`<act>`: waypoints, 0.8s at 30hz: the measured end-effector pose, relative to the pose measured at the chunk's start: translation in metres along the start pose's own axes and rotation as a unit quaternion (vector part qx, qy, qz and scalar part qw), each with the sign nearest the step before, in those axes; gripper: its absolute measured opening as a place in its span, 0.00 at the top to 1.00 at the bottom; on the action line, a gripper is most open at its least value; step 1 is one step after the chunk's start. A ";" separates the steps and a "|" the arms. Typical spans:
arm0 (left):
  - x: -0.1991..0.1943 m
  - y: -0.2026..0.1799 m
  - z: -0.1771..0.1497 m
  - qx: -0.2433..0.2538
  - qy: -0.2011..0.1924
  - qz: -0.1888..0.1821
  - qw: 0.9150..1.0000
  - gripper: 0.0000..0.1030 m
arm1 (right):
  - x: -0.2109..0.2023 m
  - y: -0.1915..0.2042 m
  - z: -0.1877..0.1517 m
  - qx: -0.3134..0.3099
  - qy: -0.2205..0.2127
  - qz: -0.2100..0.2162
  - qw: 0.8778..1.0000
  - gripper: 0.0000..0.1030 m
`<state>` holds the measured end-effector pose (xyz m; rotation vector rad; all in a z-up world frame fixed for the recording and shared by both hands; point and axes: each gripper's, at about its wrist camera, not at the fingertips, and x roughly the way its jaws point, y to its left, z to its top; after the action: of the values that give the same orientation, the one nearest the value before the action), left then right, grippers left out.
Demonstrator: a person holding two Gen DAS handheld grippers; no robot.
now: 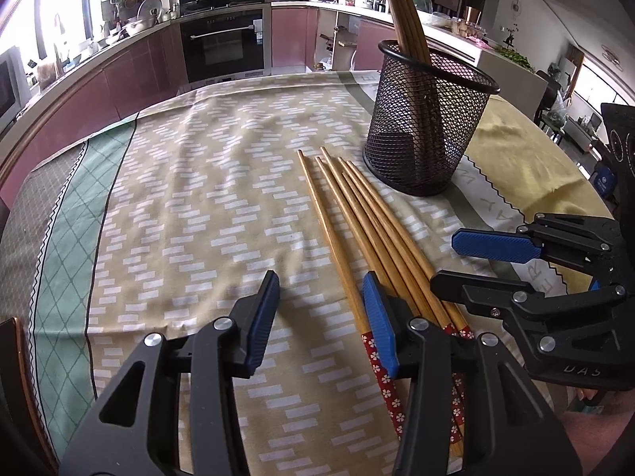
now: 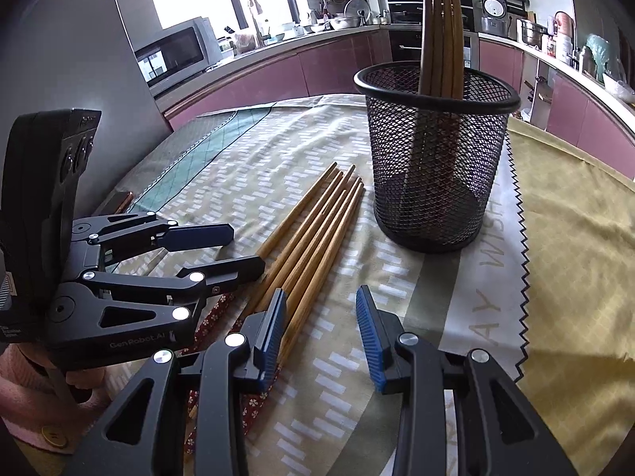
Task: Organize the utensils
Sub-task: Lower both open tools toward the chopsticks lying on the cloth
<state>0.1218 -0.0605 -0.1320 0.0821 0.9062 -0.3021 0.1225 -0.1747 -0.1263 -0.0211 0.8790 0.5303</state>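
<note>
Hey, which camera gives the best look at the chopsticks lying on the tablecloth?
The left wrist view: the loose chopsticks run from bare tips to red flowered handles, only partly covered by the left gripper. In the right wrist view the same bundle has its handles mostly hidden behind both grippers.

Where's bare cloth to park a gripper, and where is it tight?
Free: the patterned cloth left of the loose chopsticks, out to its green border. Crowded: between those chopsticks and the mesh holder, where the left gripper and right gripper both sit.
</note>
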 end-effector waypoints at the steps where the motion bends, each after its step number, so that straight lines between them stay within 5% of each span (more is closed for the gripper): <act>1: 0.000 0.001 0.000 -0.002 0.000 -0.002 1.000 0.59 | 0.001 0.001 0.000 -0.001 0.001 -0.002 1.000 0.66; 24: -0.003 0.004 -0.002 -0.007 -0.001 -0.006 1.000 0.63 | 0.009 0.003 0.003 -0.014 0.017 -0.040 0.999 0.70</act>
<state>0.1197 -0.0555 -0.1306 0.0627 0.9079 -0.3072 0.1283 -0.1673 -0.1306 -0.0902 0.9008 0.4682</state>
